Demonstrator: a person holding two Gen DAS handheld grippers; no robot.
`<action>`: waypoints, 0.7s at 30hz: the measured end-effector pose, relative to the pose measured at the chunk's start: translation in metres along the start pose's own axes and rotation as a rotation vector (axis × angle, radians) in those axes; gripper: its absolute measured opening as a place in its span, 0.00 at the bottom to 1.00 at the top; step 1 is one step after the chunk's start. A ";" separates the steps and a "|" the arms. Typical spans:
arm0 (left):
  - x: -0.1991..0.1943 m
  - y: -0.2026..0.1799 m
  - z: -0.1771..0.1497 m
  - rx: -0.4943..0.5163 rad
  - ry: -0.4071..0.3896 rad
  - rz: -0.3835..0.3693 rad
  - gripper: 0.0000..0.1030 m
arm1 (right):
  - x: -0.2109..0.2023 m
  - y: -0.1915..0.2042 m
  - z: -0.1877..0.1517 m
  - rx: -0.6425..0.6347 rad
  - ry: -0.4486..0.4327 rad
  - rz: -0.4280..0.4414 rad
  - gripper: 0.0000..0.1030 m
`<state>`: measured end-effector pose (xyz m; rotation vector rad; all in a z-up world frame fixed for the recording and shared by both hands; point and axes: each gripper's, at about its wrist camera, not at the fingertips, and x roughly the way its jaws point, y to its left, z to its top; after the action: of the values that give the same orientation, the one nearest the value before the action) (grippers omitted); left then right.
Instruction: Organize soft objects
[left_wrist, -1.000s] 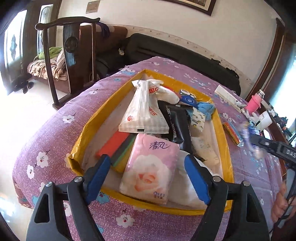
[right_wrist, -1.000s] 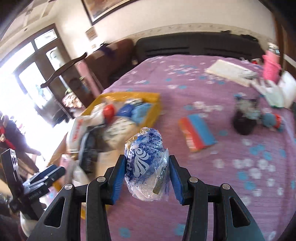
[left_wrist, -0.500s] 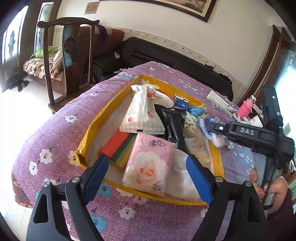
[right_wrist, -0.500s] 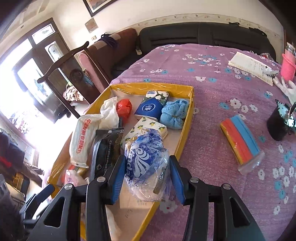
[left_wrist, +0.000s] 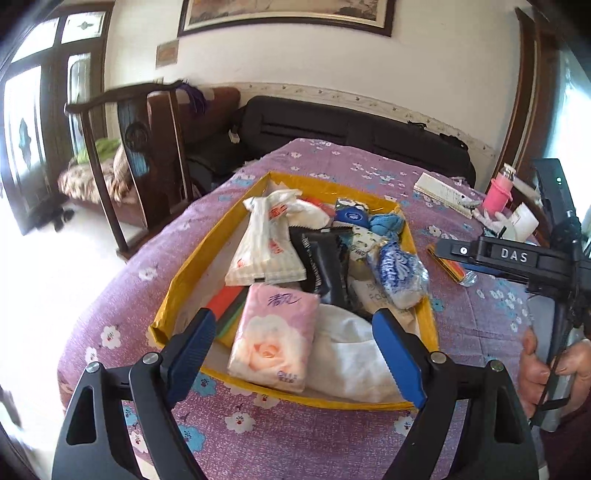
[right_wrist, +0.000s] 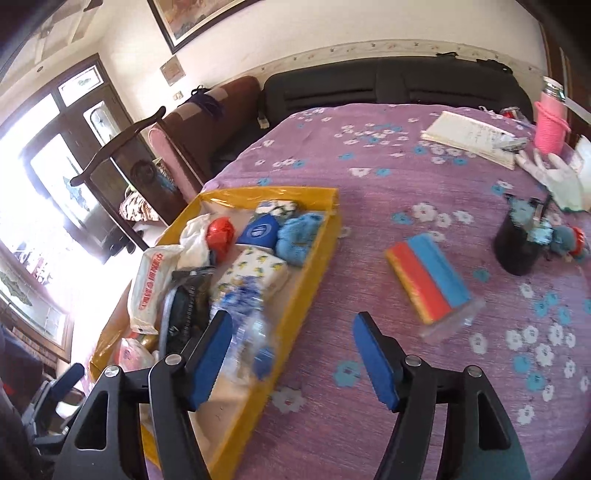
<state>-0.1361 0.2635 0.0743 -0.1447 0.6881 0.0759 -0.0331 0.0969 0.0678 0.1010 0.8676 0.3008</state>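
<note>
While the right gripper (right_wrist: 291, 354) opens with nothing between its jaws, the blue-and-white tissue pack (left_wrist: 400, 275), clamped a moment ago, lies inside the yellow tray (left_wrist: 177, 284); the left gripper (left_wrist: 293, 356) hovers open.

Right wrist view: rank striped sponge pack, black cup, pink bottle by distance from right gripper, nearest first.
From the right gripper, jaws opening, nothing between them:
1. Striped sponge pack, just ahead, right.
2. Black cup, farther right.
3. Pink bottle, far right edge of the table.
</note>
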 end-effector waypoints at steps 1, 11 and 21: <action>-0.002 -0.005 0.000 0.013 -0.002 0.007 0.84 | -0.004 -0.006 -0.002 0.005 -0.004 -0.004 0.71; -0.018 -0.067 0.000 0.181 -0.028 0.072 0.88 | -0.053 -0.069 -0.017 0.074 -0.069 -0.055 0.72; -0.017 -0.120 -0.008 0.312 -0.009 0.059 0.88 | -0.092 -0.150 -0.035 0.195 -0.115 -0.120 0.74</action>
<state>-0.1401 0.1434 0.0926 0.1752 0.6872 0.0253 -0.0826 -0.0750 0.0818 0.2439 0.7836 0.0961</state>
